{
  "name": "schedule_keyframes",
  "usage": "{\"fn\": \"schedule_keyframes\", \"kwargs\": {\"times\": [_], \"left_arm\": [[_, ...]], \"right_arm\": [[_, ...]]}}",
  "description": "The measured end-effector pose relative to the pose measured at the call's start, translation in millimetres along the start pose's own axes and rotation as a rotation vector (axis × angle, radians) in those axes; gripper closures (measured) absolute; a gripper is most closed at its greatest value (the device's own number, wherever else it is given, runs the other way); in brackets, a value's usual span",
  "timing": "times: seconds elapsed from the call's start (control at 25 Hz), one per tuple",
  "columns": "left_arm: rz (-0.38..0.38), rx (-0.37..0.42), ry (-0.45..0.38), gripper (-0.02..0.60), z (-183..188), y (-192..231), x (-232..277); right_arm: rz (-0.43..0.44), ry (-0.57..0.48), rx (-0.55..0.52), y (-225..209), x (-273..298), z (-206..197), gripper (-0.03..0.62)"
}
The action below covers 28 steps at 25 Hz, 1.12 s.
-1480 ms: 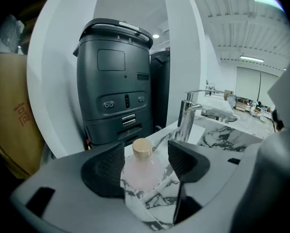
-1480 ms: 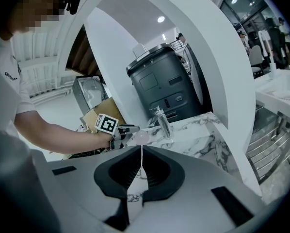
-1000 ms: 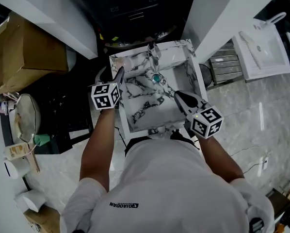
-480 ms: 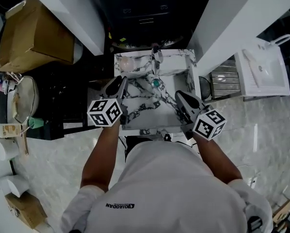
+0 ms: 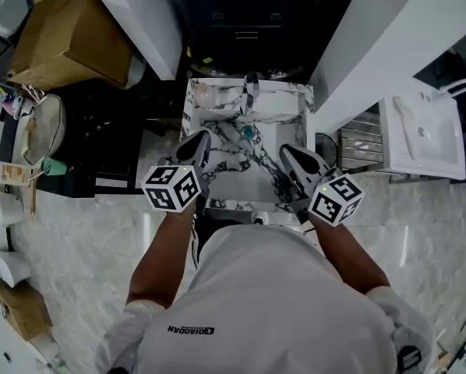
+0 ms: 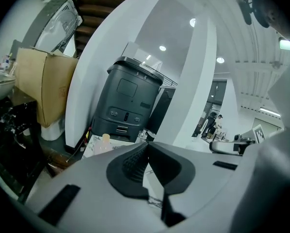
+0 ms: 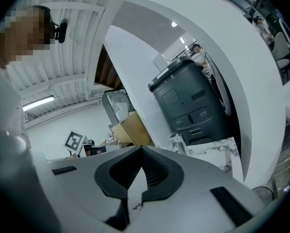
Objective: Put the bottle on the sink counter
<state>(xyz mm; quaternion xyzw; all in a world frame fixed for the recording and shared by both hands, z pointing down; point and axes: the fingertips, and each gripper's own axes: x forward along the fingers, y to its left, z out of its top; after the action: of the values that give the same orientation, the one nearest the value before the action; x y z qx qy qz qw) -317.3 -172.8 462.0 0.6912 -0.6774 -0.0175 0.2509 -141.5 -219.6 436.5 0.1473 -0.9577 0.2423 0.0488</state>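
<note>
A small pale pink bottle (image 5: 204, 93) stands upright on the back left corner of the marble sink counter (image 5: 284, 100), left of the faucet (image 5: 252, 90). In the left gripper view the bottle (image 6: 105, 142) shows just beyond the jaws, apart from them. My left gripper (image 5: 200, 141) hovers over the basin's left side, shut with nothing between its jaws. My right gripper (image 5: 286, 154) hangs over the basin's right side, also shut and empty. The two gripper views show the left gripper (image 6: 147, 145) and the right gripper (image 7: 140, 150) with their tips together.
A dark grey machine (image 5: 245, 29) stands behind the sink, between two white slanted pillars. A cardboard box (image 5: 69, 33) and a metal bowl (image 5: 42, 131) lie at the left. A second white sink (image 5: 424, 135) sits at the right. Pale marble floor surrounds the person.
My left gripper has drawn back from the bottle toward the near side of the basin. The bottle stays on the counter corner. The right gripper has barely moved.
</note>
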Motion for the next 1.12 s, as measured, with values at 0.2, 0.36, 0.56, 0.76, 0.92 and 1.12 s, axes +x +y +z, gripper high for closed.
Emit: {"fn": "schedule_keyframes", "kwargs": {"times": [0.2,0.36,0.56,0.76,0.92,1.12], "left_arm": [[-0.037,-0.005,0.0,0.568,-3,-37,-10],[-0.062,-0.004,-0.024,0.568,-3,-69,-18],[-0.108,0.018,-0.023,0.568,-10,-109,-25],[-0.122,0.084,-0.03,0.568,-11,-131,-36],[-0.112,0.118,-0.008,0.568,-7,-134,-46],[-0.104,0.148,-0.013,0.568,1,-138,-51]], "right_arm": [[0.035,-0.005,-0.018,5,-11,8,0.554],[0.056,0.01,-0.047,9,-22,5,0.554],[0.081,0.028,-0.051,15,-31,-4,0.554],[0.122,0.025,-0.064,27,-39,-3,0.554],[0.137,0.012,-0.057,34,-42,-3,0.554],[0.116,-0.014,-0.044,32,-44,2,0.554]]}}
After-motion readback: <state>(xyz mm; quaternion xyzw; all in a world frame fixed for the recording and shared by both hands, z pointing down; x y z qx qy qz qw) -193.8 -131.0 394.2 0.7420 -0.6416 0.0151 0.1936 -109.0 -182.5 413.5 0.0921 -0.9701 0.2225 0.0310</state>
